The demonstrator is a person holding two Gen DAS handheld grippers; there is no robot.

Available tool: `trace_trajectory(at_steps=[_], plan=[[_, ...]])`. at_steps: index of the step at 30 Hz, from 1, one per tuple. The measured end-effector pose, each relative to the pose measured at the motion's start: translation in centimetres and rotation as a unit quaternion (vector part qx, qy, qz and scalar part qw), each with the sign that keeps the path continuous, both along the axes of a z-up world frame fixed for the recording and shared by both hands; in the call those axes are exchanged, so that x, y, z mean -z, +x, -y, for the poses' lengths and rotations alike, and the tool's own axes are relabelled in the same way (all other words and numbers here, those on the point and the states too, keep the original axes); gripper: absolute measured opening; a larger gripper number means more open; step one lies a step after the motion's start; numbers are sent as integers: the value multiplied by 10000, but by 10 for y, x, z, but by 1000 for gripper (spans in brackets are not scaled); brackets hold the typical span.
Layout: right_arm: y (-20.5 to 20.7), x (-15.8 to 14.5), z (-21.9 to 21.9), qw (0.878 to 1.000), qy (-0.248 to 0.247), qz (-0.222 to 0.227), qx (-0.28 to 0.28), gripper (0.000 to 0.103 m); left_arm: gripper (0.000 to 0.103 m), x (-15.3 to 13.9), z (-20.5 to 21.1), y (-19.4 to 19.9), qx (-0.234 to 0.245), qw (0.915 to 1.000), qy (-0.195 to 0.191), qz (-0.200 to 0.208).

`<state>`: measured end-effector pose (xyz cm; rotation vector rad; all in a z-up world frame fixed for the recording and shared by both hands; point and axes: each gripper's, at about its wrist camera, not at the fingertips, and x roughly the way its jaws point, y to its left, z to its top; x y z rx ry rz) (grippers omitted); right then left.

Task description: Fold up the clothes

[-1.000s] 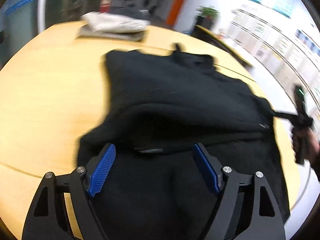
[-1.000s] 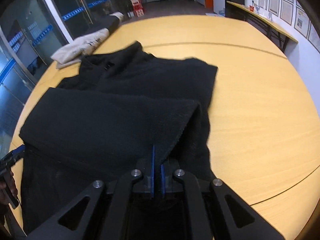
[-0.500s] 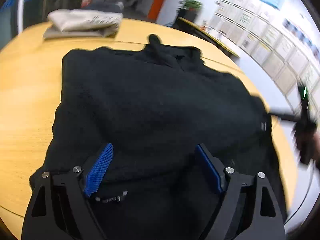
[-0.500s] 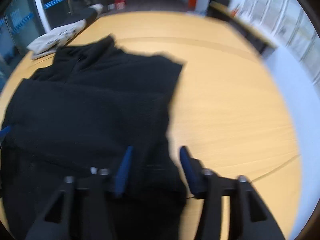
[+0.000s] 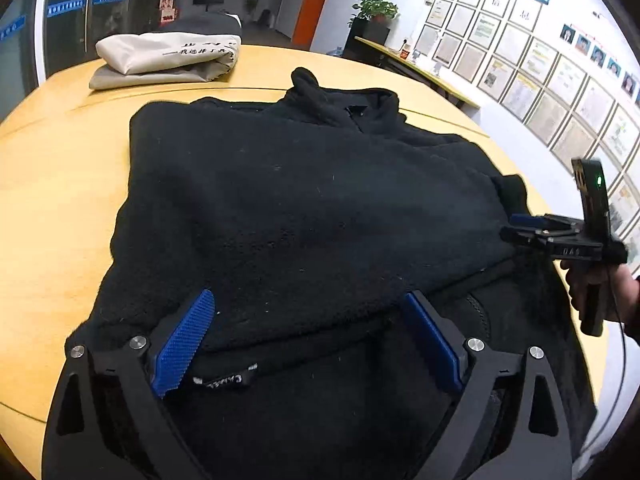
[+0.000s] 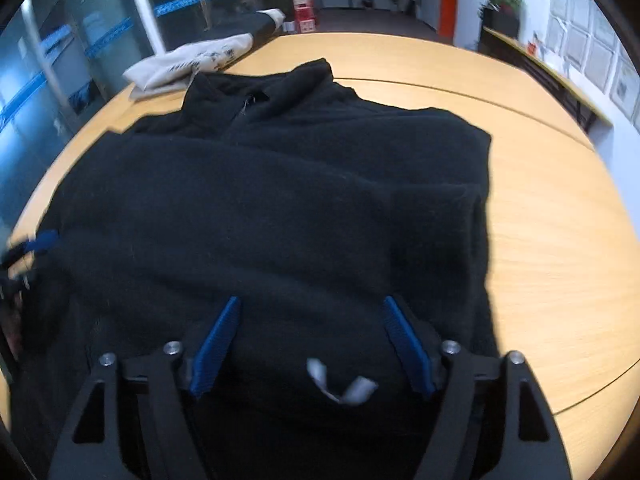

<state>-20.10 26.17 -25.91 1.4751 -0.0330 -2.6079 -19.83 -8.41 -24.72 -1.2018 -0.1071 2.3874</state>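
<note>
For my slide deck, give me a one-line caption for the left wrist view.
Open left gripper above a partly folded black fleece jacket on a round wooden table.

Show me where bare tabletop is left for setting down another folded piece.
Bare wood lies right of the black fleece jacket, out to the round table edge, and on its left side. Crowded: the far left rim, where the folded pale clothes sit, and the middle under the jacket.
</note>
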Motion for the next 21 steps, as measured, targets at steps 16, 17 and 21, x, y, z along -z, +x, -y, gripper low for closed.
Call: trace_trajectory(at_steps=[16,17,21], plan=[[-69,6,12,9997,-29,237,-32,91,103,2,-30,-22,346,9963,-778,-153],[-64,4,7,9998,0,201,-38,91,103,0,-29,-22,256,9970,-720,-102],[-40,-12,1,9988,377,301,-77,91,103,-17,-23,-10,-33,9977,-682,-7]])
